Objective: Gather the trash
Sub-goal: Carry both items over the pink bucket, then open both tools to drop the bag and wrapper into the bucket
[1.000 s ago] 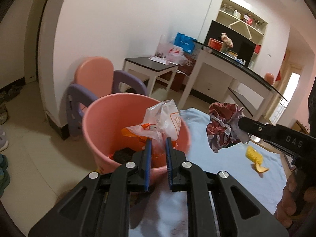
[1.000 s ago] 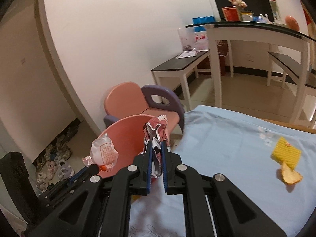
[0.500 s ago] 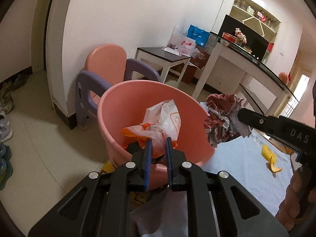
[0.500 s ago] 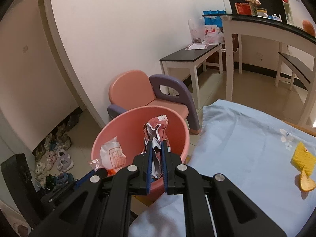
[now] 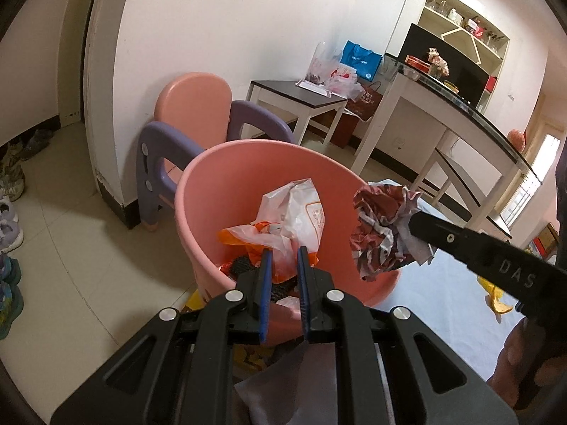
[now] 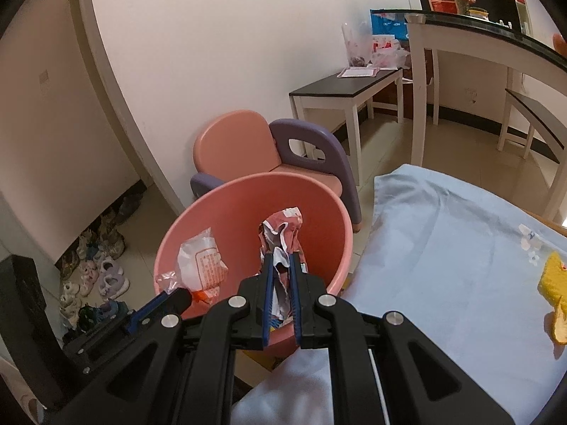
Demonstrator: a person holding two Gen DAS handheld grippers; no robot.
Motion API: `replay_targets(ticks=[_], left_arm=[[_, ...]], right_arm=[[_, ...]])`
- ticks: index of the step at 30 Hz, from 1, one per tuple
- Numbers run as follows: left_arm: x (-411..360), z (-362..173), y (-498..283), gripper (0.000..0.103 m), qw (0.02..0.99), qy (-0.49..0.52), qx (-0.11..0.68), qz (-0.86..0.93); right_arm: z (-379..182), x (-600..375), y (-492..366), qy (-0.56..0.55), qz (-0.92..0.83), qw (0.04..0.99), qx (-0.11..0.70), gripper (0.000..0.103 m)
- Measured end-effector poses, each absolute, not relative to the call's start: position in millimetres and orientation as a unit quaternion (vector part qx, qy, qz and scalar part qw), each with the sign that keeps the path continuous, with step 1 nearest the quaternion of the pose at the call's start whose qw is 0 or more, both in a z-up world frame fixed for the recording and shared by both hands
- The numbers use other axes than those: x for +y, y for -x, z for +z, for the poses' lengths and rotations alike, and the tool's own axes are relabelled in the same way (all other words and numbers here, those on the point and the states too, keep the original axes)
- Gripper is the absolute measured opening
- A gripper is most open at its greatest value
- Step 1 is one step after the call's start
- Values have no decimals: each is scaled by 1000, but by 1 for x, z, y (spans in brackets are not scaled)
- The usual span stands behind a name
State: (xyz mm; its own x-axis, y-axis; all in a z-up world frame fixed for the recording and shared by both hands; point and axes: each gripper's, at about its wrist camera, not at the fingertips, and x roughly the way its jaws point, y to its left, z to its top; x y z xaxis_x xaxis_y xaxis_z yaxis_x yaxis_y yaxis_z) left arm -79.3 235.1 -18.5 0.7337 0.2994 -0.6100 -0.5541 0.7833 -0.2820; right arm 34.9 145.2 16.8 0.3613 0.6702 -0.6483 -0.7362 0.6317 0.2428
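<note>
A pink bucket point(image 5: 226, 177) point(image 6: 226, 212) stands on the floor beside the blue-clothed table point(image 6: 443, 248). My left gripper point(image 5: 282, 253) is shut on a white and orange plastic wrapper point(image 5: 301, 212), held over the bucket's mouth; in the right wrist view the same wrapper point(image 6: 202, 265) hangs at the left. My right gripper point(image 6: 280, 258) is shut on a crumpled red and white wrapper point(image 6: 283, 230), also over the bucket; that wrapper point(image 5: 382, 230) shows at the bucket's right rim in the left wrist view. Dark trash lies in the bucket's bottom.
A pink and purple child's chair point(image 5: 198, 113) stands behind the bucket against the wall. Yellow peel scraps point(image 6: 556, 283) lie on the blue cloth at the right. Shoes point(image 6: 95, 269) line the floor at the left. A low dark-topped table point(image 5: 301, 95) and a white counter stand further back.
Both grippers have come forward and lower over the bucket, each still holding its wrapper. The bucket now fills more of both views.
</note>
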Motion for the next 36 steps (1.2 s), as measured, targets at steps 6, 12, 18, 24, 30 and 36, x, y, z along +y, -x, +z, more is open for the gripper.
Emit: replay_targets(ticks=[6, 12, 18, 24, 30, 36], left_arm=[[234, -20, 77, 13, 902, 227, 280, 240], [234, -25, 74, 13, 899, 227, 284, 243], [234, -26, 72, 15, 899, 222, 287, 243], [236, -26, 75, 20, 900, 230, 285, 235], [230, -23, 77, 30, 906, 224, 284, 221], [227, -21, 78, 30, 904, 227, 287, 220]], right_arm=[[12, 147, -37, 45, 426, 822, 374, 9], [9, 148, -37, 48, 426, 821, 377, 9], [5, 149, -39, 49, 427, 818, 383, 13], [3, 149, -40, 49, 427, 816, 387, 35], [2, 144, -41, 50, 426, 815, 389, 37], [-1, 128, -39, 46, 420, 816, 394, 42]])
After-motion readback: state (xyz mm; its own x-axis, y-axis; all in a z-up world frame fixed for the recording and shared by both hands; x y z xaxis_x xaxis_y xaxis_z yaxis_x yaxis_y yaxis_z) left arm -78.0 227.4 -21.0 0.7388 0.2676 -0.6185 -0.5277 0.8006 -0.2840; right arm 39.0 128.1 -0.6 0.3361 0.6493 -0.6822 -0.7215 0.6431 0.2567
